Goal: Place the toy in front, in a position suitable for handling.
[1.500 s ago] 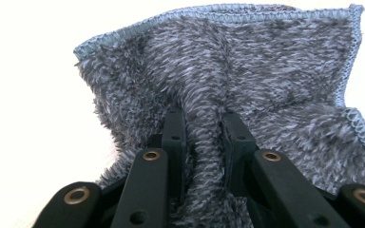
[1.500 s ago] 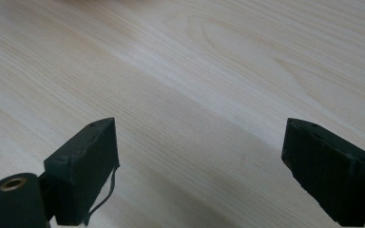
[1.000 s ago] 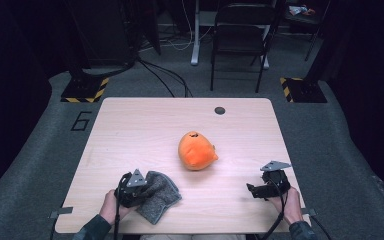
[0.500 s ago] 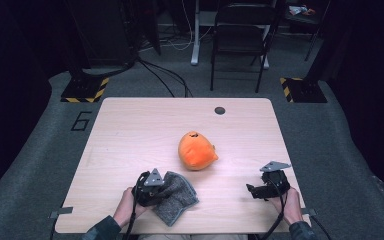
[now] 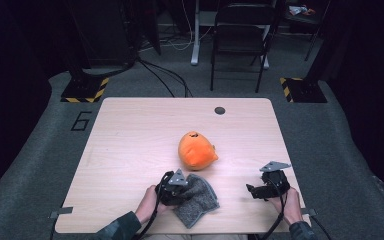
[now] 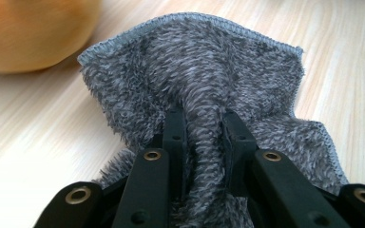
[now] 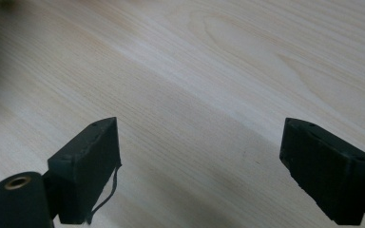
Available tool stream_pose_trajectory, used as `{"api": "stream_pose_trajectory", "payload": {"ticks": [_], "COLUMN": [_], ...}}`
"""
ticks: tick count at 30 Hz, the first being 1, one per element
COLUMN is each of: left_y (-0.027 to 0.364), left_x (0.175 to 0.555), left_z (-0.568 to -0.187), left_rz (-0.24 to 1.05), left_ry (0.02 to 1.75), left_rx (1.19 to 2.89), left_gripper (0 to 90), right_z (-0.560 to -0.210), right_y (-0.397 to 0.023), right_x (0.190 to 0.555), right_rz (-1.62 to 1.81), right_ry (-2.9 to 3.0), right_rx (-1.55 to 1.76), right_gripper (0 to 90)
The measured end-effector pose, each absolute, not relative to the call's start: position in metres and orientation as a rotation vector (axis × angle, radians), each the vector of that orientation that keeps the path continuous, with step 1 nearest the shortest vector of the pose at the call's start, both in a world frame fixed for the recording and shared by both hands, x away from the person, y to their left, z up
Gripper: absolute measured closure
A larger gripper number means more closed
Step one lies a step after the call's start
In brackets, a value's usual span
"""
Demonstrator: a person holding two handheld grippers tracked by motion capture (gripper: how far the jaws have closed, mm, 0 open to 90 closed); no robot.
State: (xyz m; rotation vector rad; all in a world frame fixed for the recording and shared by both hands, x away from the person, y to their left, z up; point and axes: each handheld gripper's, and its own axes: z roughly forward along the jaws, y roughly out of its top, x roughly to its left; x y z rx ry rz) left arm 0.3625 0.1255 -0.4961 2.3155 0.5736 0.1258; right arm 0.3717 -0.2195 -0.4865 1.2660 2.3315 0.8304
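Note:
A fuzzy grey cloth lies bunched on the wooden table near its front edge. My left gripper is shut on a pinched fold of the grey cloth, its black jaws pressing the fabric between them. Just beyond the cloth sits an orange plush ball, which appears at the top left in the left gripper view as the orange plush ball. My right gripper rests at the front right of the table, open, with bare wood between its fingers.
A small dark round hole marks the table's far side. A black chair and cables stand on the floor behind the table. Yellow-black striped bases sit at the far corners.
My left gripper has dragged the grey cloth to the right along the front edge, closer to the orange ball. The right gripper has stayed where it was.

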Motion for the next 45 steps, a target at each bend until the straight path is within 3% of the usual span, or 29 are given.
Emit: {"api": "stream_pose_trajectory", "payload": {"ticks": [13, 14, 15, 16, 20, 33, 45], "left_y": [0.072, 0.07, 0.069, 0.07, 0.075, 0.136, 0.238], "left_x": [0.376, 0.377, 0.378, 0.377, 0.374, 0.353, 0.361], "left_z": [-0.509, -0.51, -0.508, -0.507, -0.499, -0.465, -0.485], "left_rz": [0.096, 0.095, 0.116, 0.117, 0.136, 0.191, 0.434], "left_ry": [0.524, 0.529, 0.529, 0.523, 0.524, 0.595, 1.003], "left_rx": [2.331, 2.324, 2.33, 2.318, 2.302, 2.259, 2.157], "left_gripper": [70.3, 67.9, 56.6, 51.9, 38.7, 24.4, 7.2], "right_z": [-0.487, -0.487, -0.487, -0.486, -0.485, -0.478, -0.465], "right_y": [-0.219, -0.219, -0.219, -0.219, -0.219, -0.207, -0.171], "right_x": [0.371, 0.371, 0.37, 0.369, 0.369, 0.363, 0.359], "right_rz": [0.825, 0.825, 0.825, 0.827, 0.833, 0.875, 0.967], "right_ry": [2.337, 2.337, 2.345, 2.342, 2.342, 2.355, 2.406], "right_rx": [1.272, 1.273, 1.26, 1.253, 1.252, 1.219, 1.142], "right_gripper": [12.5, 12.5, 12.5, 12.5, 12.5, 12.1, 8.6]}}
